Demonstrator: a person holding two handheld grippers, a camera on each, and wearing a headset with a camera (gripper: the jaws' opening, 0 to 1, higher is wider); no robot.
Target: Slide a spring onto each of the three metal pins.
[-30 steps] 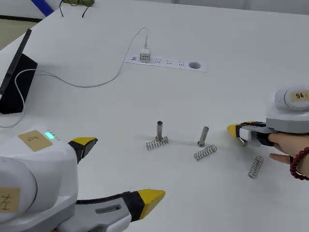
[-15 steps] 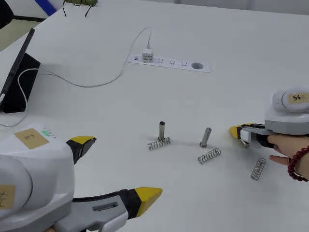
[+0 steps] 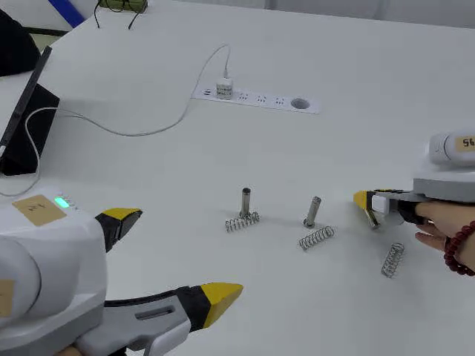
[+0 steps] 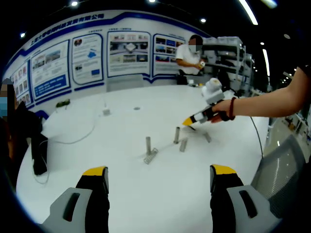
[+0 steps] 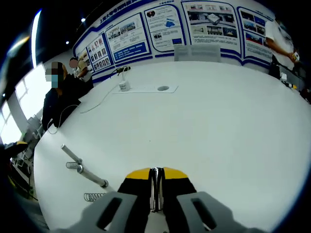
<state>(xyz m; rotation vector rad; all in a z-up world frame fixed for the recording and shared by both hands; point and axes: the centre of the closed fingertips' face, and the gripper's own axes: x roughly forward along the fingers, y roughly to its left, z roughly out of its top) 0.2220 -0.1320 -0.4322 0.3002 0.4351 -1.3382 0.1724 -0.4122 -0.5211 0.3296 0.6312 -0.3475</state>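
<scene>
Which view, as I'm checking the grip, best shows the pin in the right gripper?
The right gripper view: the pin sits close up between the right gripper's shut tips. Head view: a small end beside the tips. Left gripper view: too small to tell.

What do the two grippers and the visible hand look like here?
Both have bulky white bodies with tan labels and grey jaws tipped yellow. The left gripper shows a green light; the right gripper has digits on its label. The hand wears a dark red bead bracelet.

Poster-lined wall (image 4: 121, 48) behind a large white workbench (image 3: 371, 59).
</scene>
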